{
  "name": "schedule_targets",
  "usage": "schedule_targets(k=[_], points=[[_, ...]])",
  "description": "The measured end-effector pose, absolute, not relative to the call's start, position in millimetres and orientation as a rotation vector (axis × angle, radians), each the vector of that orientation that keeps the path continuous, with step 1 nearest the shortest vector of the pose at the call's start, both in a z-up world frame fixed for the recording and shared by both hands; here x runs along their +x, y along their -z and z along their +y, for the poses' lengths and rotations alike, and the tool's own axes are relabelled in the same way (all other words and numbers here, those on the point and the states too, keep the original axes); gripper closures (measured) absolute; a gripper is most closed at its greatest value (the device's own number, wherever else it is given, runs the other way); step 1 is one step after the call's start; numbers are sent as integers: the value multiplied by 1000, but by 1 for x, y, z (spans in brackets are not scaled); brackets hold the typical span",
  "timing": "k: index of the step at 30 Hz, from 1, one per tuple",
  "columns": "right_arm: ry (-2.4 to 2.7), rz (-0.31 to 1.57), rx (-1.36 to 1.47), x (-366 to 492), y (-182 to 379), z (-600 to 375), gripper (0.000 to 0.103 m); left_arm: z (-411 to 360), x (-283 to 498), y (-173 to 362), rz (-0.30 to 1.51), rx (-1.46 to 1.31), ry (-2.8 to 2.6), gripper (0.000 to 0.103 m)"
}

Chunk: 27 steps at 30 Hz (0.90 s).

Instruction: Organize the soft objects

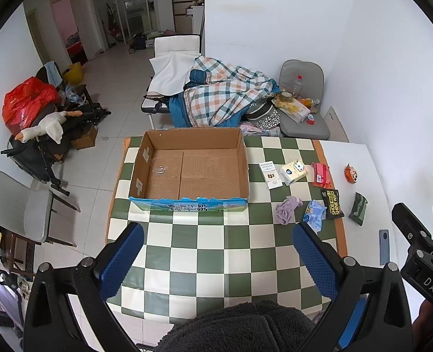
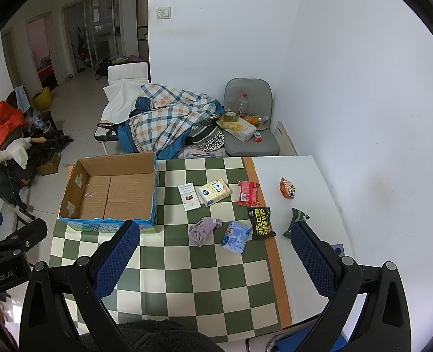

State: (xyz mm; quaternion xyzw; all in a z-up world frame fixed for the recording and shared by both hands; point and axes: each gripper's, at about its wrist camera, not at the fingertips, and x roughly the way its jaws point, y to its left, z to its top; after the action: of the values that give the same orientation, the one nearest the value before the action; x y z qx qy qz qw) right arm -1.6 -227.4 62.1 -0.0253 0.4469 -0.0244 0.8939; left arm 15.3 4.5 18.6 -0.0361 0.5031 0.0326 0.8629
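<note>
An empty cardboard box (image 1: 187, 173) (image 2: 111, 190) stands on the checkered mat. To its right lie soft items: a purple cloth (image 1: 287, 209) (image 2: 203, 228), a blue wipes pack (image 1: 314, 217) (image 2: 236, 236), a yellow tissue pack (image 1: 293, 172) (image 2: 214, 191), a red packet (image 1: 320, 174) (image 2: 248, 193), a black shoe-wipes pack (image 1: 332, 204) (image 2: 261, 223), a green pouch (image 1: 358, 211) (image 2: 297, 220) and an orange pouch (image 1: 352, 173) (image 2: 287, 188). My left gripper (image 1: 216, 261) and right gripper (image 2: 216, 261) are open and empty, above the mat's near part.
A white card (image 1: 270, 174) (image 2: 189, 196) lies beside the tissue pack. A phone (image 1: 384, 246) lies on the white table (image 2: 304, 264) at the right. Chairs, a plaid blanket (image 1: 216, 96) and clutter stand beyond the table. A wall is close on the right.
</note>
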Motion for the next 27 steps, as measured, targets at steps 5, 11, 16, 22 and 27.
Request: schedule_targets(k=[5, 11, 16, 22, 27], points=[[49, 948, -26, -2, -56, -234, 0, -2, 25, -14, 1068, -83, -46, 0], [102, 1028, 53, 27, -20, -280, 0, -24, 85, 25, 1144, -135, 33, 0], [169, 1150, 96, 85, 51, -342, 0, -73, 170, 86, 1268, -87, 106, 0], [178, 1335, 175, 166, 174, -409, 0, -120, 261, 186, 1463, -79, 139, 0], [192, 1469, 207, 218, 273, -443, 0, -148, 311, 286, 1646, -16, 91, 5]])
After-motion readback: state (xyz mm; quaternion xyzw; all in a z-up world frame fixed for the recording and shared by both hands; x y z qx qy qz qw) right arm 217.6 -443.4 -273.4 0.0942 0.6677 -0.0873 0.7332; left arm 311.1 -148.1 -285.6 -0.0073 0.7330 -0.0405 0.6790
